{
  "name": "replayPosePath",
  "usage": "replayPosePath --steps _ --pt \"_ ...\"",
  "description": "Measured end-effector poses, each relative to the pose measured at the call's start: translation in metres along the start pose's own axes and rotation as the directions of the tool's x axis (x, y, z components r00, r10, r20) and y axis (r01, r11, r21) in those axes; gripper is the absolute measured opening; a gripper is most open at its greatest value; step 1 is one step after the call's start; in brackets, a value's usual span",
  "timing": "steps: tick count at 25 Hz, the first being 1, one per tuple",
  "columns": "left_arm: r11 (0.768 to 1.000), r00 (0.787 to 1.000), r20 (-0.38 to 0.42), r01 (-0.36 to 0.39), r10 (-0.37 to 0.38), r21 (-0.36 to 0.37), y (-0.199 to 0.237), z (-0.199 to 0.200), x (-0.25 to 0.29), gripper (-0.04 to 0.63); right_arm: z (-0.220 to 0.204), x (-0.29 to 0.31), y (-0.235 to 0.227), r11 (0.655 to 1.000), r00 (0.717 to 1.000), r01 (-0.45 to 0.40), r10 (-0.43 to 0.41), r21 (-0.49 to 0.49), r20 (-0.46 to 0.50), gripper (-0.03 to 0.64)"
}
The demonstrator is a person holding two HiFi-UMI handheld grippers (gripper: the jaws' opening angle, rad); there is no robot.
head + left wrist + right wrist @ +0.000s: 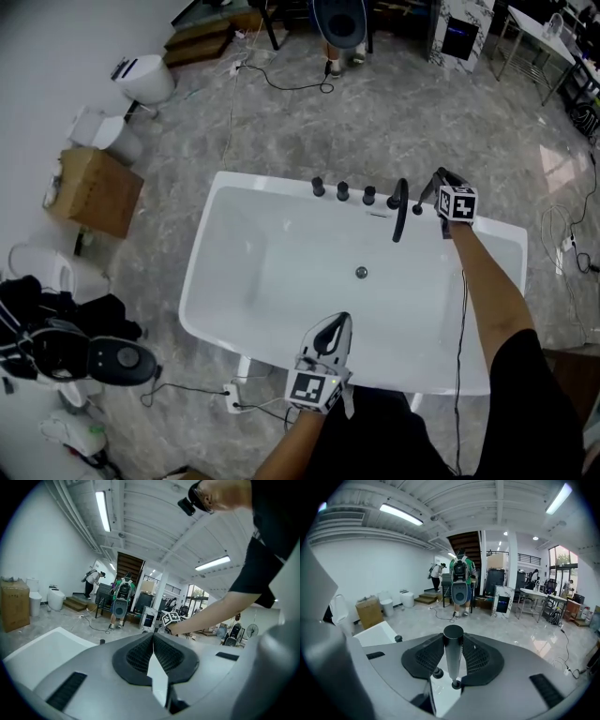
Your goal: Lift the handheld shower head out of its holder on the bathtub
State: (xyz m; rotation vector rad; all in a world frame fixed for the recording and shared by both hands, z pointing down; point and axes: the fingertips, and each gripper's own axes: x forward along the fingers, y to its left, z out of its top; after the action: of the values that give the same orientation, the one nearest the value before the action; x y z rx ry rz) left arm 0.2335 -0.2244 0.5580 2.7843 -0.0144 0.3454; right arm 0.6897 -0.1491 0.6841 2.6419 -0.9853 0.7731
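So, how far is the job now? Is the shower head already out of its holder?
Done: the right gripper is shut on the slim dark shower head at the bathtub's far rim.
In hand: the lift. Its lower end sits right at a black ring, probably the holder, so I cannot tell if it is free.
Left: raise it clear.
The left gripper is shut and empty.

We find white rectangular bathtub [262, 185] basin open; black curved spout [401, 211] at 1 o'clock, black round knobs [343, 190] at 12 block rim.
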Motion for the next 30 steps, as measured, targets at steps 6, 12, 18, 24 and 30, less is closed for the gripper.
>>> replayPosePath --steps 6,12,18,24,30 --pt "1.000 1.000 0.017 -0.001 0.001 0.016 0.003 0.022 -0.022 0.005 0.061 -0.040 0.004 1.000 0.998 0.005 -0.005 -0.005 0.058 0.115" --pt "0.999 0.999 0.036 0.036 -0.037 0.022 -0.001 0.040 -0.039 0.005 0.120 -0.077 0.017 0.998 0.997 0.004 0.001 -0.059 0.082 0.114" --pt "0.995 0.993 0.066 0.100 -0.101 0.012 -0.007 0.052 -0.050 0.005 0.162 -0.116 0.011 0.996 0.994 0.060 -0.054 -0.063 0.092 0.114" --pt "0.991 0.985 0.110 0.131 -0.133 0.023 0.002 0.077 -0.064 0.005 0.191 -0.141 0.024 0.994 0.992 0.083 -0.076 -0.072 0.099 0.114" --pt "0.986 0.983 0.098 0.146 -0.154 0.082 0.006 0.095 -0.072 0.005 0.207 -0.156 0.036 0.993 0.990 0.081 -0.071 -0.084 0.123 0.114"
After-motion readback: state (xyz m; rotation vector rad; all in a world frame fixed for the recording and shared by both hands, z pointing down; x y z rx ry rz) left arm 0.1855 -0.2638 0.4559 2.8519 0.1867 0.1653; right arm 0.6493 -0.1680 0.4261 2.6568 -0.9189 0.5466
